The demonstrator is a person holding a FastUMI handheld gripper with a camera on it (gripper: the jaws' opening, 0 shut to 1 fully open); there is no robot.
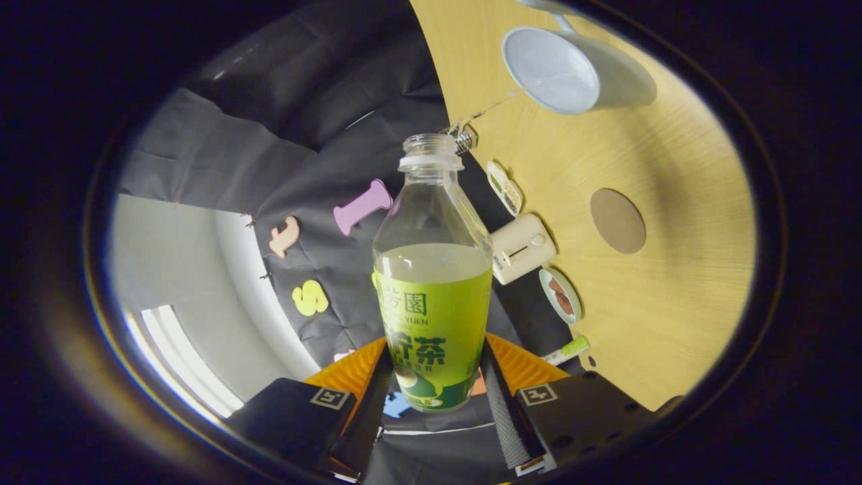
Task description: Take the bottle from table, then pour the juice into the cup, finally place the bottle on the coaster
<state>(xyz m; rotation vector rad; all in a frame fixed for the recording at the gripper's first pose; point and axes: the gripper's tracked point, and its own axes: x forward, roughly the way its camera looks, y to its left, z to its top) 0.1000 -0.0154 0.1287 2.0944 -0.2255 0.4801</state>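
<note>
One gripper (434, 391), pinching one bottle (433, 283) by its lower body, a finger pressed on either side. Bottle uncapped, partly filled with pale green juice, green label; lifted clear of the surface (673, 323), which shows rolled sideways. One cup (572, 67), light grey with handle, stands on the surface well beyond the bottle's mouth. One round brown coaster (617, 220) lies mid-surface, apart from the cup. Along the surface's edge by the booth wall: one small white appliance (523, 248), one round tin (560, 295), one green tube (569, 350).
</note>
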